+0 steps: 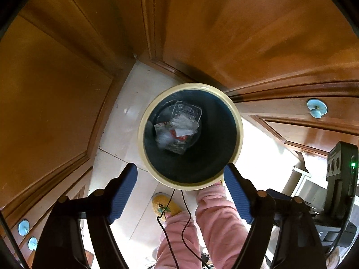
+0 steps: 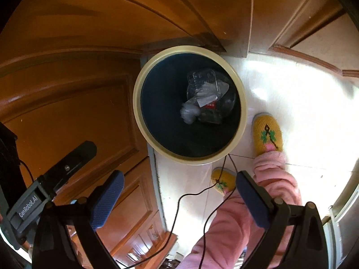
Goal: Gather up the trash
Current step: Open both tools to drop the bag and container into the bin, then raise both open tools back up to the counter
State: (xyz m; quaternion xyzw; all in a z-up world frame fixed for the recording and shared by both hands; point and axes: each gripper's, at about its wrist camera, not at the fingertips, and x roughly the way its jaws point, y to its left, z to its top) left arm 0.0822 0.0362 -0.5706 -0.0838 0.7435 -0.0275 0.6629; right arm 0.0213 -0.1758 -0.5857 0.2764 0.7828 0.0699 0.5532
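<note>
A round trash bin (image 1: pixel 239 132) with a cream rim and a dark inside stands on the pale tiled floor, seen from above in both wrist views (image 2: pixel 136 107). At its bottom lies trash (image 1: pixel 179 127): a clear plastic tray, crumpled clear wrap and a scrap with red print (image 2: pixel 205 96). My left gripper (image 1: pixel 180 174) hangs above the bin's near rim, open, with nothing between its blue pads (image 1: pixel 123 192). My right gripper (image 2: pixel 179 181) is also open and holds nothing; it hovers over the floor just short of the bin.
Wooden cabinet doors (image 1: pixel 56 94) enclose the bin at the back and the left, some with pale blue knobs (image 1: pixel 316 108). A person's pink-trousered legs (image 2: pixel 235 224) and yellow knitted slippers (image 2: pixel 268 134) stand beside the bin. Thin black cables (image 2: pixel 190 195) dangle below the grippers.
</note>
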